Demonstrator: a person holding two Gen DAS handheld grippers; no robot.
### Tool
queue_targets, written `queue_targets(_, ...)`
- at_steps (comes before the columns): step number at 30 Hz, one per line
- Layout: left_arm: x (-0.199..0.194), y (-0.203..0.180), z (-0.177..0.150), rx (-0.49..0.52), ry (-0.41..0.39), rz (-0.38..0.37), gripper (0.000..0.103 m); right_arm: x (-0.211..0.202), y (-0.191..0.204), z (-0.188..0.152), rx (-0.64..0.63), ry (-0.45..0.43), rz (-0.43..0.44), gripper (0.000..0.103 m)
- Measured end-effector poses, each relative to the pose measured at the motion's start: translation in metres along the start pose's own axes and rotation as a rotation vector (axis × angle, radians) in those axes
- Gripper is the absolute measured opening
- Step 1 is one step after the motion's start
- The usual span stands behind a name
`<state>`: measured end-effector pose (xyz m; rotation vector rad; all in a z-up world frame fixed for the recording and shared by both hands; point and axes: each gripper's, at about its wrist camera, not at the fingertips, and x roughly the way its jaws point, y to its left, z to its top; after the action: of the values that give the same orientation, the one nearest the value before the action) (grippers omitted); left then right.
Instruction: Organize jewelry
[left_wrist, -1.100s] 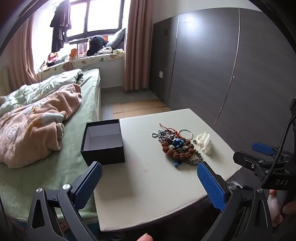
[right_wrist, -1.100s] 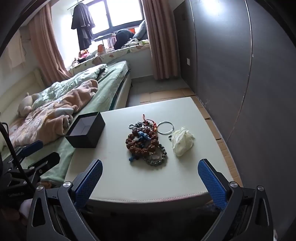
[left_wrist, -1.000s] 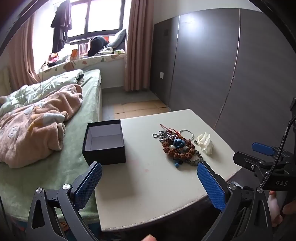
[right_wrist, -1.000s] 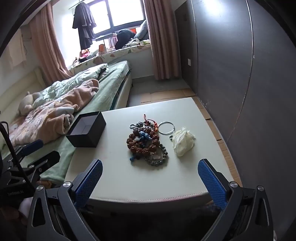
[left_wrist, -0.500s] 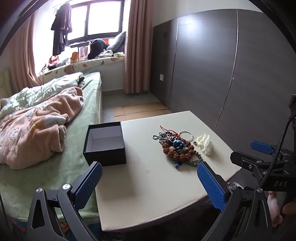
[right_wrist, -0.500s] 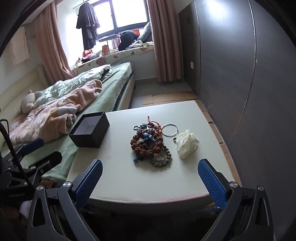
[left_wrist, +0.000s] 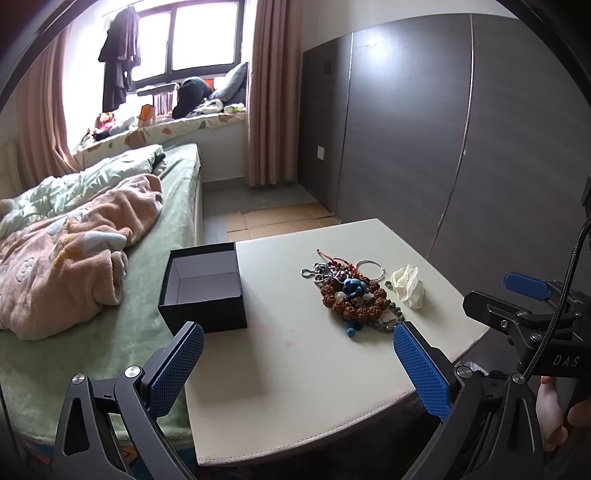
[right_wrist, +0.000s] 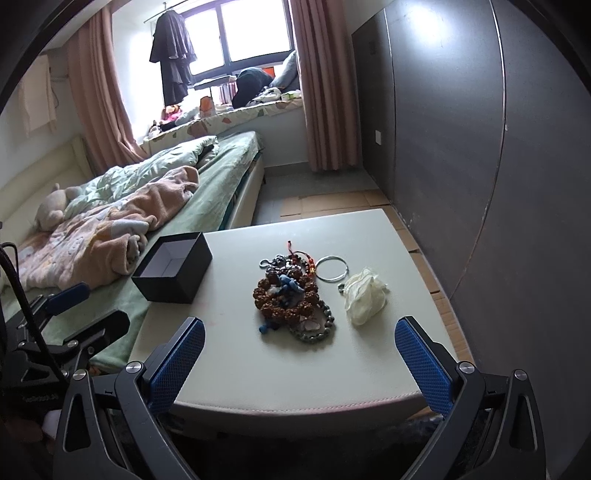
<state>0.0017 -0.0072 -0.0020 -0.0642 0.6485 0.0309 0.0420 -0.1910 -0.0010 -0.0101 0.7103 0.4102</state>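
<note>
A pile of jewelry (left_wrist: 352, 295) lies on the cream table (left_wrist: 295, 369): brown bead bracelets, a blue knotted cord, grey beads, a silver bangle (right_wrist: 332, 269). The pile also shows in the right wrist view (right_wrist: 291, 295). An open, empty black box (left_wrist: 203, 286) stands at the table's left edge, also in the right wrist view (right_wrist: 173, 267). My left gripper (left_wrist: 299, 369) is open and empty, held before the table's near edge. My right gripper (right_wrist: 299, 362) is open and empty, near the pile's front.
A crumpled white tissue (right_wrist: 364, 295) lies right of the pile. A bed with blankets (left_wrist: 74, 251) runs along the table's left side. A dark wardrobe wall (left_wrist: 480, 147) stands on the right.
Both grippers have drifted slightly forward and up toward the table. Nothing on the table has moved.
</note>
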Motion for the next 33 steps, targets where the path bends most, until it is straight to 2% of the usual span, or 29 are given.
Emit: queue_targets(33,-0.0025,0.003,-0.0007,-0.042,-0.012,-0.019,0.102,-0.0007,0.0057,0.0007,-0.028,0.005,-0.016,0.103)
